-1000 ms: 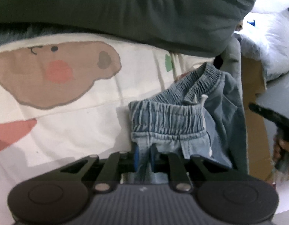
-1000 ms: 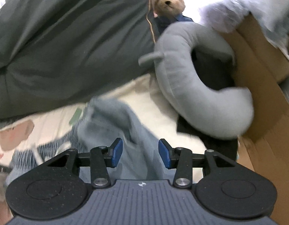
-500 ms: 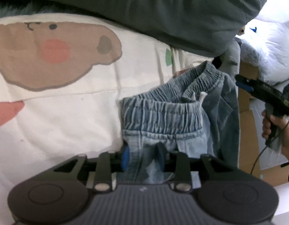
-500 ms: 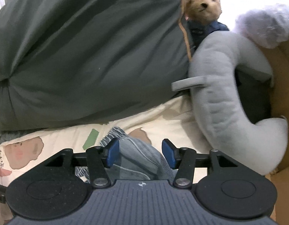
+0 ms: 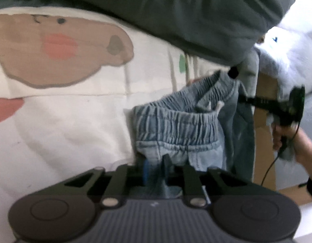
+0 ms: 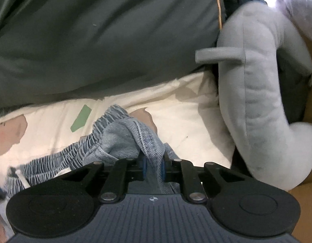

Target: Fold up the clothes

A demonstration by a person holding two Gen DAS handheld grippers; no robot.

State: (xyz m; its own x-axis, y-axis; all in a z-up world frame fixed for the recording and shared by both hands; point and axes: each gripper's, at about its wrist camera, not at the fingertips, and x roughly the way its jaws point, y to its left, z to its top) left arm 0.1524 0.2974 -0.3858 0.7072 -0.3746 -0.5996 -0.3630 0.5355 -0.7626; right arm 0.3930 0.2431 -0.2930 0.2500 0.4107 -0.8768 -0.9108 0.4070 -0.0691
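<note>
We hold both grippers closed on the same garment. The left gripper [image 5: 156,170] has its fingers [image 5: 146,169] drawn narrow, pinching a fold of the shorts [image 5: 180,129] just below the waistband [image 5: 176,124]. The right gripper [image 6: 152,167] also has its fingers [image 6: 162,167] narrow, clamped on a raised ridge of denim at the far side of the shorts [image 6: 123,139]; in the left view this gripper [image 5: 244,100] meets the cloth at the right edge, with our right hand [image 5: 287,139] behind it.

The shorts are light blue denim with a gathered elastic waistband and a pale drawstring end [image 5: 219,106] showing at the opening. They lie bunched on the bed sheet [image 5: 75,125], a cream cover printed with a brown face and pink cheek. The cloth between the two grips is slack and creased, not flat.

A dark grey duvet [image 6: 105,36] lies beyond the shorts, touching the sheet. A grey plush toy [image 6: 261,101] rests to the right, near the shorts but apart from them.
</note>
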